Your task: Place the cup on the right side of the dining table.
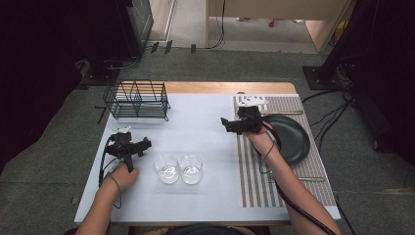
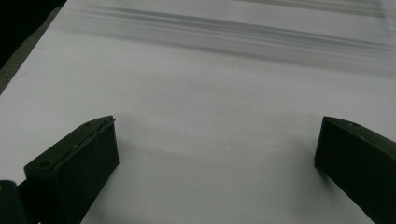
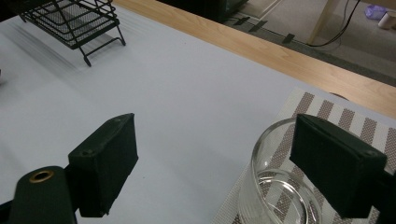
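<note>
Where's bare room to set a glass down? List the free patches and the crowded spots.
Free: the table between wire rack and placemat, beyond the two glasses; the near strip before them. Crowded: the placemat, with black plate, a glass and right gripper.

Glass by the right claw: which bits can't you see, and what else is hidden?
- Glass, right gripper view: bottom cut off by the picture's edge; the right claw covers one side, so touching is unclear.
- Black plate, high view: the forearm hides its left edge.
- Left gripper view: streaks across the far table are too blurred to identify.
</note>
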The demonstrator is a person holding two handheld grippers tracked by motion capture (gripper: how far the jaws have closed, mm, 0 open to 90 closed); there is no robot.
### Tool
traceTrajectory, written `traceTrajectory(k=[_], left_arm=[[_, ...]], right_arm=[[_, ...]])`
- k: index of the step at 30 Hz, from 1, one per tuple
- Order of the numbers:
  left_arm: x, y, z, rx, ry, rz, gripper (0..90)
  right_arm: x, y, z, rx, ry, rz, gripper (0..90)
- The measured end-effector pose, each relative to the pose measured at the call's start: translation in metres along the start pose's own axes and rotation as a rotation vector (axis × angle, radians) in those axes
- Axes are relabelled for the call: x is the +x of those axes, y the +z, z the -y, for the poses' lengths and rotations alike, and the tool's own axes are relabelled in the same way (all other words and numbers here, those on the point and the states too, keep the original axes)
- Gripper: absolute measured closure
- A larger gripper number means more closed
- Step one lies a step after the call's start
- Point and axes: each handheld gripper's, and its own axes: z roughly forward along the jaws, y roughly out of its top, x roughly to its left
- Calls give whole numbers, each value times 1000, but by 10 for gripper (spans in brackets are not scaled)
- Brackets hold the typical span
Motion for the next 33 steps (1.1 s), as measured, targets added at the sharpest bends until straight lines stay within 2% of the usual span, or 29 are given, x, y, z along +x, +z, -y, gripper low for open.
traceTrajectory(k=[26, 33], left_arm=[[0, 0, 0, 1, 2, 0, 0], [0, 0, 0, 2, 2, 0, 0]], right_arm=[[20, 6, 3, 4, -76, -60, 153], [24, 9, 5, 12, -74, -86, 155]])
